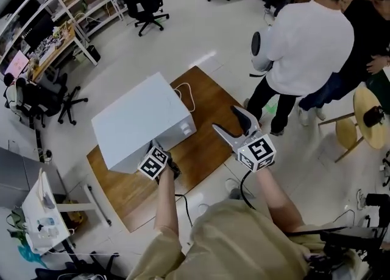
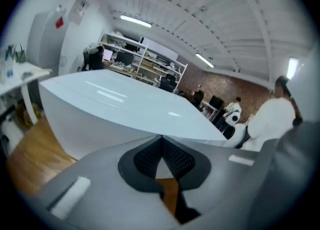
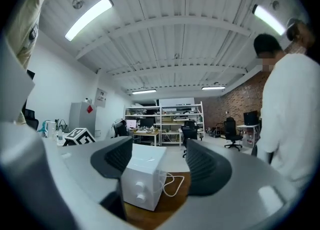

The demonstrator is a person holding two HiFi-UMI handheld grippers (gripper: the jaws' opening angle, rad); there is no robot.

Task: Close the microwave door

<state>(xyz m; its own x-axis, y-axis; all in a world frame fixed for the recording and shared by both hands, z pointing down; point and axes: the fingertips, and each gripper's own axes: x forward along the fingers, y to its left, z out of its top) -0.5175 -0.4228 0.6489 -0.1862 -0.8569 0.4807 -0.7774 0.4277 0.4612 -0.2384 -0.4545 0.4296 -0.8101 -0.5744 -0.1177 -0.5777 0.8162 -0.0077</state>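
Brown rectangular wooden table [image 1: 210, 142] sits on a pale floor, set at a slant in the head view. Its grain also shows in the left gripper view [image 2: 27, 161] and the right gripper view [image 3: 167, 209].

White box-shaped microwave [image 1: 137, 120] sits on the table's far-left part, one corner close to the table edge. Its front looks flush with the body in the head view. It fills most of the left gripper view [image 2: 125, 109] and shows small and whole in the right gripper view [image 3: 145, 176].

Standing person in a white shirt [image 1: 308, 44] is beyond the table's right corner, and a second person in dark clothes [image 1: 362, 29] is just beside them. Black office chairs and shelving line the far wall.

Left gripper [image 1: 158, 156] is just in front of the microwave's near face, pointing down toward it. Whether it touches, I cannot tell. Its jaws are pressed together, the dark ribbed pads meeting at the tip with nothing between them [image 2: 162, 140].

Right gripper [image 1: 234, 123] is held over the table's right part, well apart from the microwave. Its jaws are spread wide [image 3: 157, 151], and the microwave shows far beyond the gap, not in it.

Thin white cord [image 1: 186, 97] loops from the microwave's far corner across the tabletop, also seen in the right gripper view [image 3: 172, 184].

Two small round white knobs [image 3: 137, 192] are stacked one above the other on the microwave's control strip.
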